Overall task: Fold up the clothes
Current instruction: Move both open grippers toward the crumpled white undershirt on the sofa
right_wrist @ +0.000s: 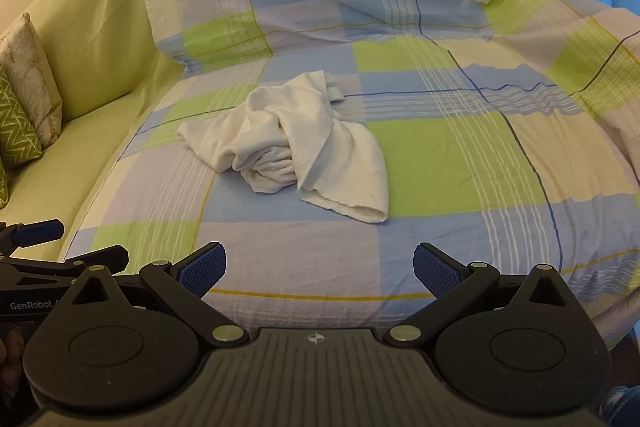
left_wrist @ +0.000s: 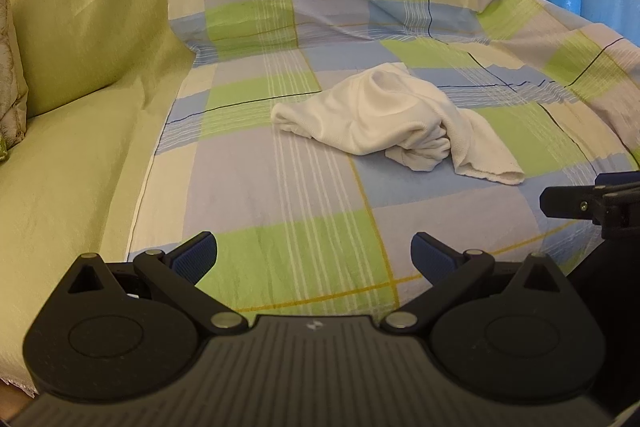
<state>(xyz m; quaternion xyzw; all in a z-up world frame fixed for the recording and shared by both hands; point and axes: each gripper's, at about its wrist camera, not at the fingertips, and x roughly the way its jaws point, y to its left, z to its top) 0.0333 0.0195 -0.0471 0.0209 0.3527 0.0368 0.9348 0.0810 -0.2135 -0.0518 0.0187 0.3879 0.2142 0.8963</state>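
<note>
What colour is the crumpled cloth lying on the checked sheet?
White. The crumpled cloth shows best in the right wrist view, lying on the checked sheet.

Patterned cushion cut off by left edge.

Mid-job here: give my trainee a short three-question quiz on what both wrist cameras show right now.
1. True or false: the white garment already lies folded flat on the checked sheet.
2. Multiple choice: the left gripper and the right gripper are A) both open and empty, B) both shut on cloth, C) one open, one shut.
3. Fill in: beside the checked sheet, at the far left of the right wrist view, stands a green cushion with a white ______ pattern.

Key
1. False: it lies crumpled in a heap.
2. A: neither touches the garment.
3. zigzag
</note>
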